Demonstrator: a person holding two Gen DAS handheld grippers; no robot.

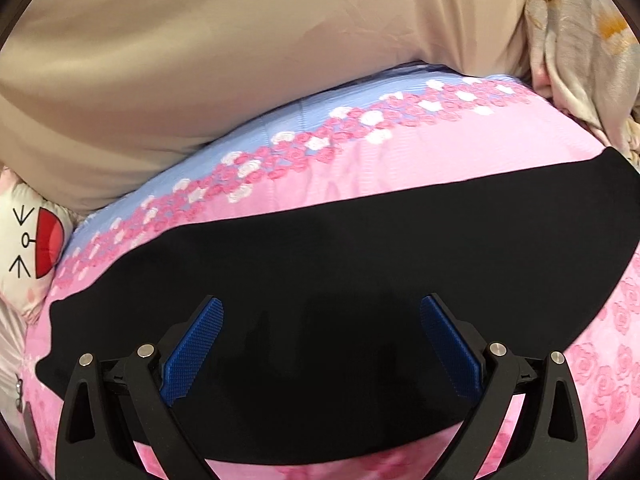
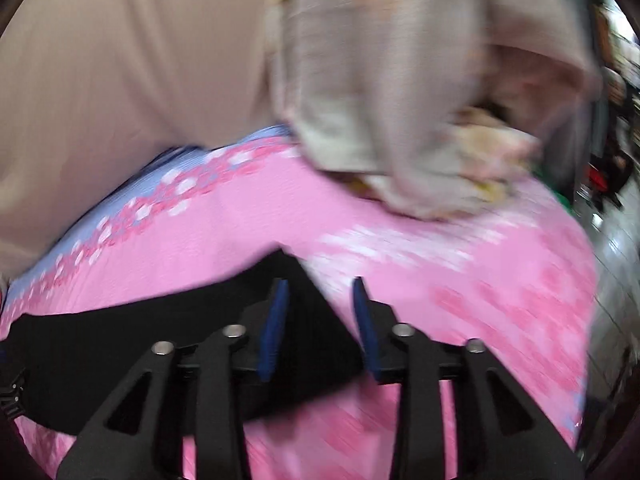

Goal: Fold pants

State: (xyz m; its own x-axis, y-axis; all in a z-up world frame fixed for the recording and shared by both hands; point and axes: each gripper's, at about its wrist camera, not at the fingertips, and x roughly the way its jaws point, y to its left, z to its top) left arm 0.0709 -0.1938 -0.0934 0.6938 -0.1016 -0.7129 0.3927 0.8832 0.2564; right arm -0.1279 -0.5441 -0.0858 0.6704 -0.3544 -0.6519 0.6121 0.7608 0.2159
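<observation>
Black pants [image 1: 340,264] flat under both part-open, empty grippers, L [image 1: 320,344] & R [image 2: 320,320].

A pink bedspread [image 1: 420,168] printed with roses covers the bed; a band of pink and white rose blooms [image 1: 304,148] runs across it, with a pale blue strip [image 1: 256,128] beyond. Behind lies a broad beige cover [image 1: 200,60], smooth and bulging. At the far right a crumpled grey floral blanket [image 1: 576,40] rests on the bedspread's edge. At the left edge sits a white cushion [image 1: 28,240] with a drawn face and a red mouth. In the blurred right wrist view, dark clutter [image 2: 612,152] shows past the bed, perhaps shelves.
</observation>
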